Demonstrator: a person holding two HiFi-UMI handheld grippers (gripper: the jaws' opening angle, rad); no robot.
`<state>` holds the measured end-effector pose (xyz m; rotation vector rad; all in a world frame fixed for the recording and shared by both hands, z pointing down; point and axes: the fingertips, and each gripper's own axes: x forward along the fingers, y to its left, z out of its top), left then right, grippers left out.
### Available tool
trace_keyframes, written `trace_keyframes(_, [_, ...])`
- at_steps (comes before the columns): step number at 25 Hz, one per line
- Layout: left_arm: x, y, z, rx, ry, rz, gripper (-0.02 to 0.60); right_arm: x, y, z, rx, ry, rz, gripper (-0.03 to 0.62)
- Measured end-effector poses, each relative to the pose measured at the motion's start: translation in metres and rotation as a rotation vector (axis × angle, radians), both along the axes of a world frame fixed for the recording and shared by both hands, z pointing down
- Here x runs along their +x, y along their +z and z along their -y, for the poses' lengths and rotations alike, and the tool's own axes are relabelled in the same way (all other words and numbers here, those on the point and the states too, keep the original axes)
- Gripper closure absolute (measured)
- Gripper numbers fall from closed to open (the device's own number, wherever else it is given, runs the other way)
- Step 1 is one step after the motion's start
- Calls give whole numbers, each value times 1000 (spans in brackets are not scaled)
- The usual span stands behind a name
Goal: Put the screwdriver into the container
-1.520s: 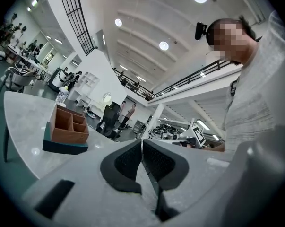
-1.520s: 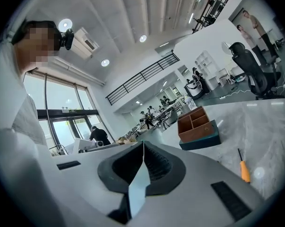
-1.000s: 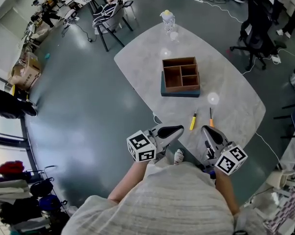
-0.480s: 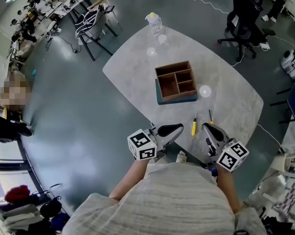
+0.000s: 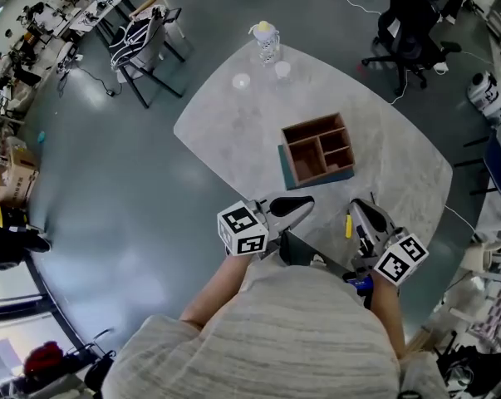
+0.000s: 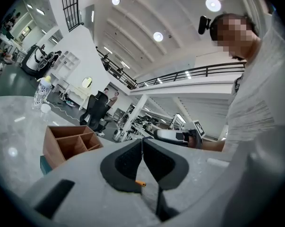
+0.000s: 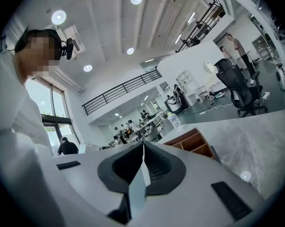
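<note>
Presently the yellow screwdriver is seen on the table, on the person's side of the container, its long axis judged to run roughly toward the container. It is closely flanked by the right gripper, the nearer one, whose jaws are pressed together on nothing. The left gripper, likewise closed and empty, is held farther off along that same side of the container.
</note>
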<state>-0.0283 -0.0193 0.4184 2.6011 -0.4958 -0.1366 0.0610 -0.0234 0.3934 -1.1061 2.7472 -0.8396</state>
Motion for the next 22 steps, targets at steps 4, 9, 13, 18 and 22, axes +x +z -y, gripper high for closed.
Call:
trace_keyframes(4, [-19,0,14,-4,51,-6,566,-23,-6,12,29,33,-12,582])
trace_keyframes(9, [-26,4,18,-9,108,-7,566,-40,1,19,33,50,-63,582])
trace_keyframes(13, [-16,9,22,-25,130,-11,566,-40,9,25,28,42,-118,582])
trace_keyframes(18, [-2,8,36,-23,121,-22,566,-28,9,41,41,25,-186,582])
trace_keyframes(22, [12,10,46,-31,112,-23,566,-6,11,57,18,39,-223,580])
